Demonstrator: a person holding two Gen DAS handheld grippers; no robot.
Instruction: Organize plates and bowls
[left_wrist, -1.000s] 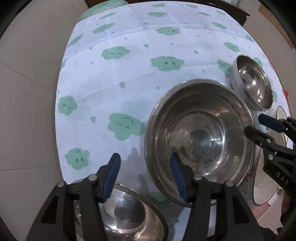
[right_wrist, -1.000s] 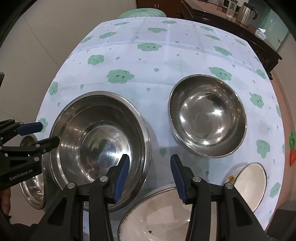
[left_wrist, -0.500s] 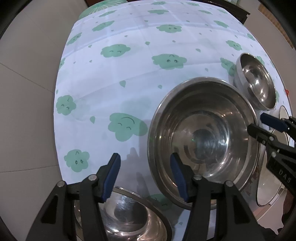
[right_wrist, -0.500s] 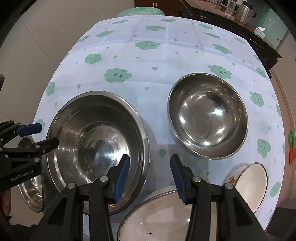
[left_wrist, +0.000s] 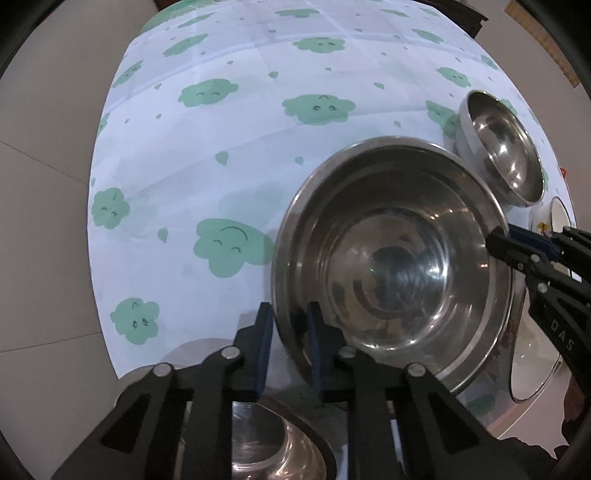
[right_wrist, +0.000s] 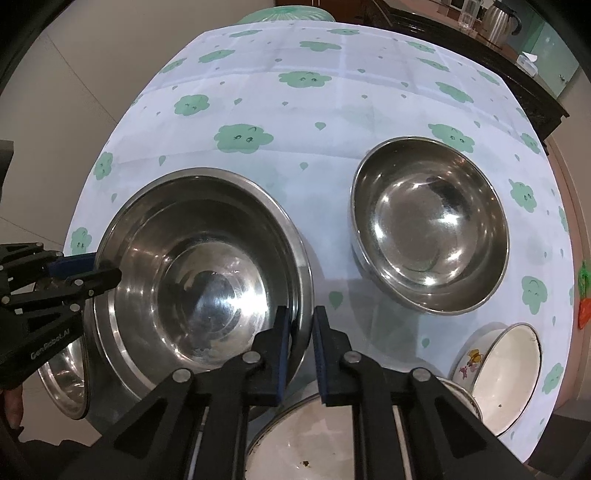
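Big steel bowl (left_wrist: 391, 258) sits on the cloud-print tablecloth (left_wrist: 240, 147), with the left gripper (left_wrist: 290, 328) and right gripper (right_wrist: 300, 332) having just closed on opposite rims. Looks light, stiff and slick, so a thin-rim pinch is probably the only hold

Both tongs, right (right_wrist: 300, 332) and left (right_wrist: 94, 269), just closed, clamped on opposite rims of the big steel bowl (right_wrist: 199, 273) on the table (right_wrist: 332, 110).
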